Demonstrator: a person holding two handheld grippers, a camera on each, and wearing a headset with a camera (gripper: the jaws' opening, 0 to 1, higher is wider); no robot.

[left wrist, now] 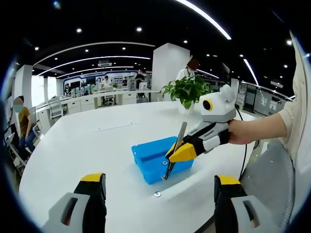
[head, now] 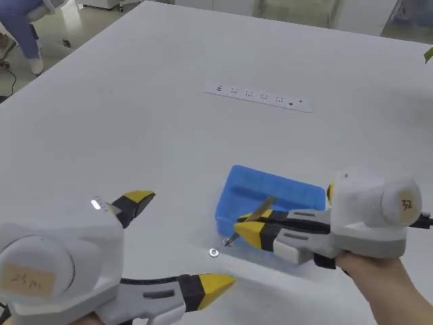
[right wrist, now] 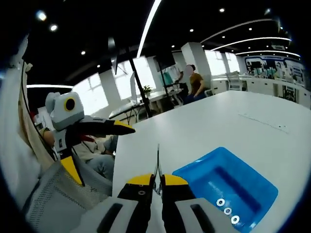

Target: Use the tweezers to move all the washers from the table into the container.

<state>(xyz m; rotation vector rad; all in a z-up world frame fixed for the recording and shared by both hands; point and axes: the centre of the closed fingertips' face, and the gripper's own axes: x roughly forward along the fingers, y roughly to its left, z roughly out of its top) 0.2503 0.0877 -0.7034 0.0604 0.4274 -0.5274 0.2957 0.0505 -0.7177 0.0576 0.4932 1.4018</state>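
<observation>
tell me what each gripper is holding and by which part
The right gripper is shut on the slim metal tweezers, clamped about mid-length, tips pointing down. The open left gripper holds nothing.

A wide white bench (head: 135, 101) has a white power strip (head: 259, 97) lying near its far edge, and a potted plant (left wrist: 187, 92) stands at another edge. The dark ceiling (left wrist: 146, 19) holds round spotlights and long light strips (left wrist: 204, 18), and a white pillar (left wrist: 167, 68) rises beyond the bench. Tall windows (right wrist: 97, 97) glow bright, with desks (left wrist: 87, 102) at the back.
</observation>
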